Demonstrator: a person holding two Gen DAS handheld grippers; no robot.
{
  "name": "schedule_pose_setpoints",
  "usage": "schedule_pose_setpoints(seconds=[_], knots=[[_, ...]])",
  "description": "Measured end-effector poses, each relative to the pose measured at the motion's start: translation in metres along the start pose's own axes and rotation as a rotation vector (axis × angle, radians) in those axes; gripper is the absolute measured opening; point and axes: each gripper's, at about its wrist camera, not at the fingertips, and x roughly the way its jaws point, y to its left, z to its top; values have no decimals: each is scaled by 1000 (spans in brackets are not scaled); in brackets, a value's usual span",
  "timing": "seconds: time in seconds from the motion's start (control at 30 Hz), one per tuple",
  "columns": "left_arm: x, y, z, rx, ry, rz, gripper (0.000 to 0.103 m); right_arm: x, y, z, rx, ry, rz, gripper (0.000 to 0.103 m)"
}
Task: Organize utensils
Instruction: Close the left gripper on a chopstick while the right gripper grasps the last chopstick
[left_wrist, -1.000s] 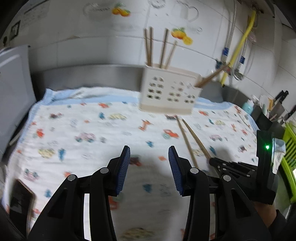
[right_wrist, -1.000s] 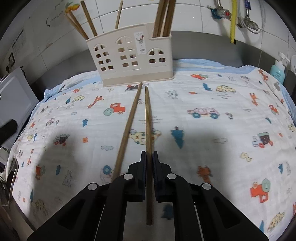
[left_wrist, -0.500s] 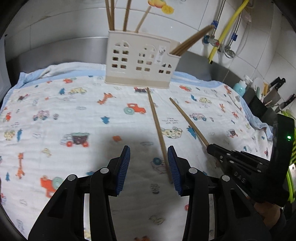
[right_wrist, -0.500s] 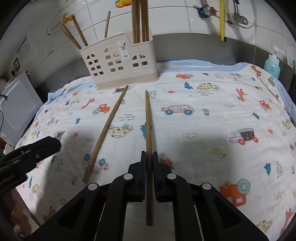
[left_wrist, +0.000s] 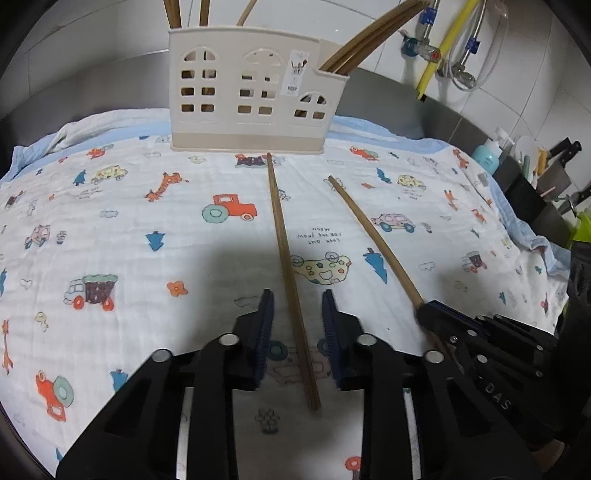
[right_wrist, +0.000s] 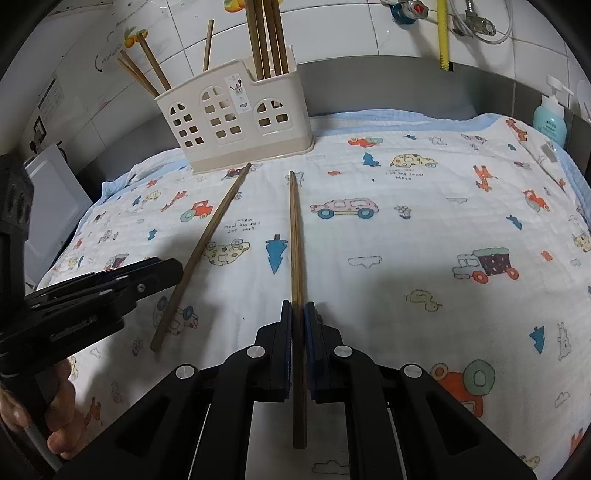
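Note:
A cream utensil holder (left_wrist: 251, 99) with window cut-outs stands at the back of the cloth and holds several wooden chopsticks; it also shows in the right wrist view (right_wrist: 236, 125). One loose chopstick (left_wrist: 288, 266) lies on the cloth between the open fingers of my left gripper (left_wrist: 297, 306), which do not touch it. It shows in the right wrist view (right_wrist: 199, 254) too. My right gripper (right_wrist: 298, 314) is shut on a second chopstick (right_wrist: 295, 236), which points toward the holder. That chopstick (left_wrist: 373, 240) and the right gripper (left_wrist: 476, 332) appear at the right of the left wrist view.
A white cloth (left_wrist: 129, 229) with cartoon prints covers the counter. A blue soap bottle (right_wrist: 550, 118) stands at the back right. Knives and containers (left_wrist: 554, 166) sit past the right edge. Pipes and a yellow hose (left_wrist: 439, 48) run on the tiled wall. A white appliance (right_wrist: 51, 206) is at the left.
My left gripper has moved forward and right, so the loose chopstick now lies between its open fingers. My right gripper has kept hold of its chopstick and shifted slightly.

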Motion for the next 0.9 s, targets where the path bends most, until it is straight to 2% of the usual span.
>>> schedule_pose_setpoints(seconds=[0.47,0.67,0.8,0.9], knots=[[17,-1,2,13,23,35,18,-6,2,-5,-22,3,7,8],[20,-7,2,43,23,82,15,-6,1,-8,-30,8,6,8],[22,-8,4,44,26,117,7,-6,1,-8,-29,4,6,8],[22,-9,6,41,40,123,6,-6,2,-8,-30,4,3,7]])
